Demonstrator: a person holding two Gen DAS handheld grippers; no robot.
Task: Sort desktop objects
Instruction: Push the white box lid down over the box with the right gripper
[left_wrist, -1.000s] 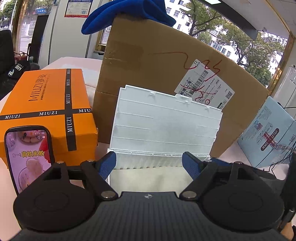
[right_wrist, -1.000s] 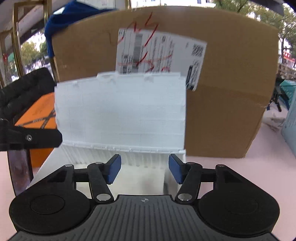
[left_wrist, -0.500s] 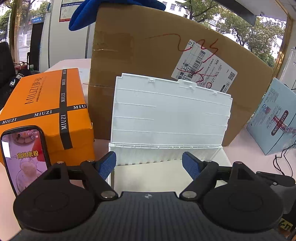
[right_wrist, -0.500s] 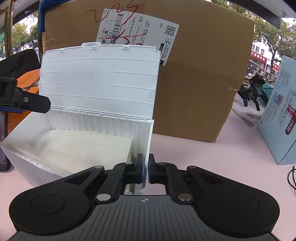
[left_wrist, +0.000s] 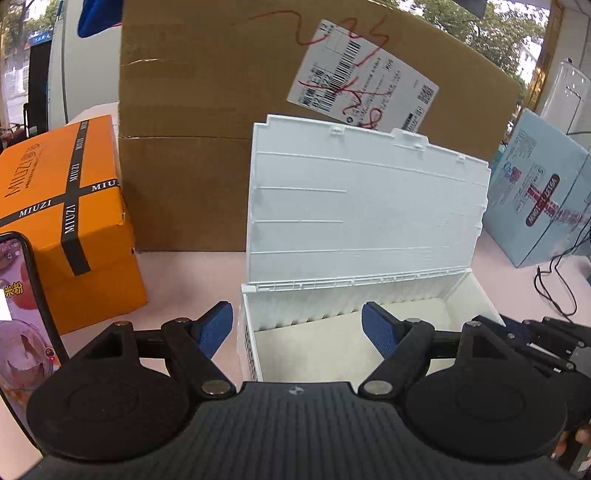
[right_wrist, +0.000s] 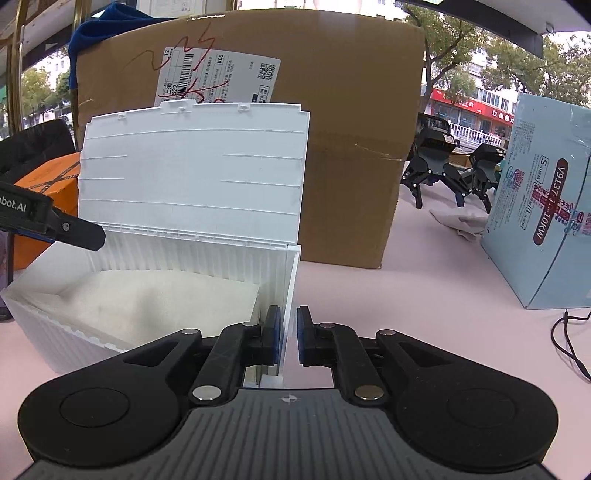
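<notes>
A white plastic storage box (left_wrist: 354, 343) stands on the pink table with its lid (left_wrist: 362, 206) upright against a cardboard carton; the inside looks empty. My left gripper (left_wrist: 297, 326) hovers open over the box's near left corner and holds nothing. In the right wrist view the box (right_wrist: 147, 306) is at lower left, and my right gripper (right_wrist: 288, 332) straddles its right side wall, its blue pads closed on that wall. The left gripper's finger (right_wrist: 62, 225) pokes in from the left above the box. The right gripper's body (left_wrist: 535, 343) shows beside the box.
A large cardboard carton (left_wrist: 229, 129) with a blue cloth (right_wrist: 96, 33) on top stands behind. An orange MIUZI box (left_wrist: 62, 221) and a lit phone (left_wrist: 18, 314) are left. A light blue box (right_wrist: 543, 221), black cables (right_wrist: 569, 332), a white rag (right_wrist: 461, 221) and black devices (right_wrist: 443, 162) are right.
The right gripper went from open above the box to shut on its right wall. The box now sits further right in the left wrist view; the left gripper stayed open.
</notes>
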